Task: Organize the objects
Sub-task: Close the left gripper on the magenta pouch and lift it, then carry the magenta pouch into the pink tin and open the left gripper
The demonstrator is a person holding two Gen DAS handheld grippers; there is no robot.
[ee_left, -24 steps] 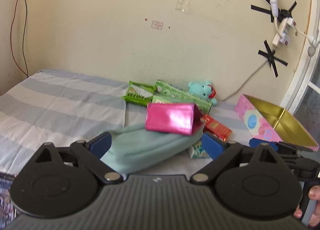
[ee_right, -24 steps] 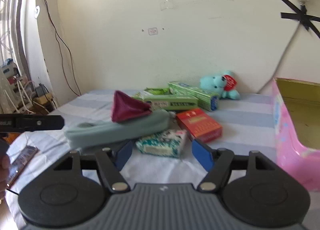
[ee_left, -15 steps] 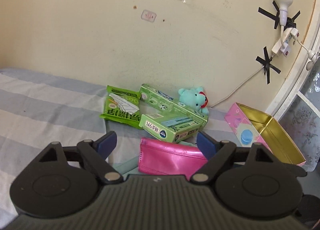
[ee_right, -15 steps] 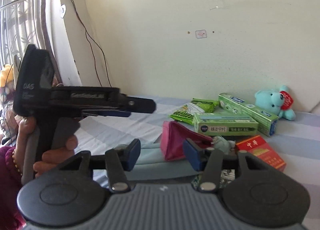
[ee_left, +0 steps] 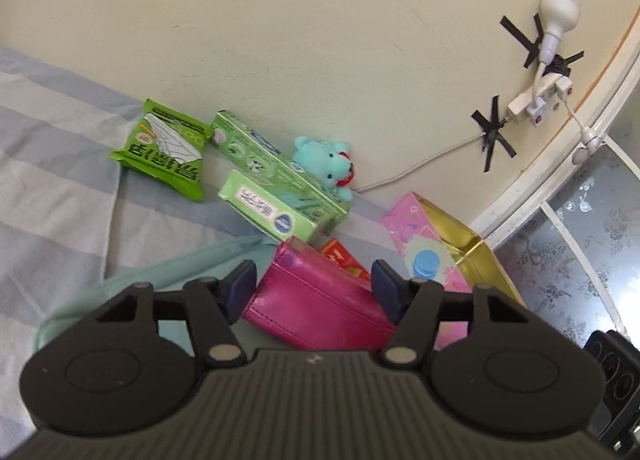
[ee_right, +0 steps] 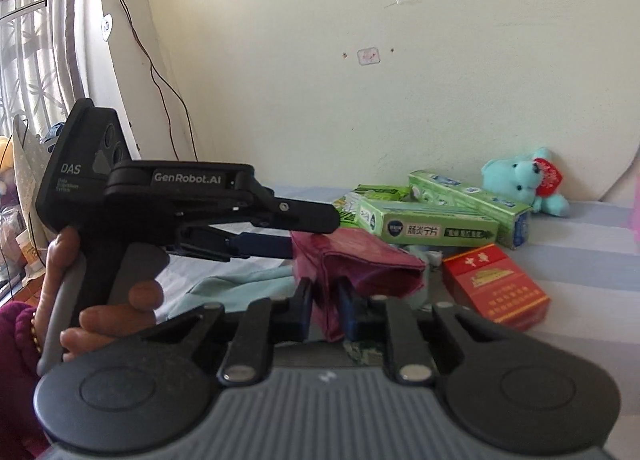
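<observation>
A shiny pink pouch sits between my left gripper's blue pads, which press on its two ends above a teal cloth case. In the right wrist view the same pouch hangs folded. My right gripper is shut on its lower flap. A hand holds the left gripper, which comes in from the left and meets the pouch's left edge.
On the striped bed lie two green boxes, a green packet, a teal bear and a red box. A pink box with a gold inside stands at the right. Wall and cables lie behind.
The left jaws have narrowed onto the pouch and that view has tilted. The right gripper has gone from open to shut on the pouch's flap.
</observation>
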